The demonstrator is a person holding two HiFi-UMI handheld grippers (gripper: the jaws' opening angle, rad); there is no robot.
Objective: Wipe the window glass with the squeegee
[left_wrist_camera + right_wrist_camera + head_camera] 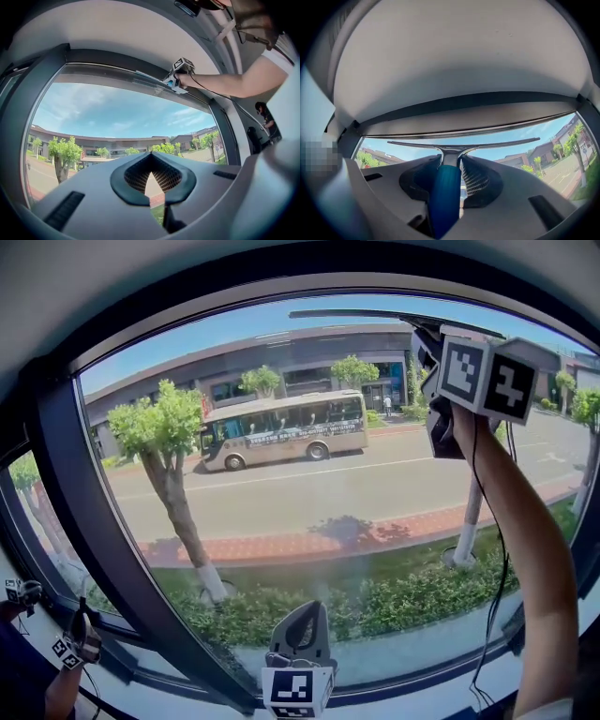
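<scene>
The squeegee's long thin blade (356,315) lies along the top edge of the window glass (356,484). My right gripper (429,348) is raised at the upper right and is shut on the squeegee's blue handle (444,197). In the right gripper view the blade (464,144) spans the glass just under the dark top frame, beyond the gripper (451,161). My left gripper (302,615) hangs low at the bottom centre, near the sill, with its jaws shut and holding nothing (151,174). The left gripper view also shows the right gripper (180,69) up at the top of the glass.
A dark frame surrounds the pane, with a thick mullion (89,521) on the left and a white sill (422,690) below. Another person's hand with a gripper (73,645) is at the lower left. A person (265,121) stands far right. A bus and trees lie outside.
</scene>
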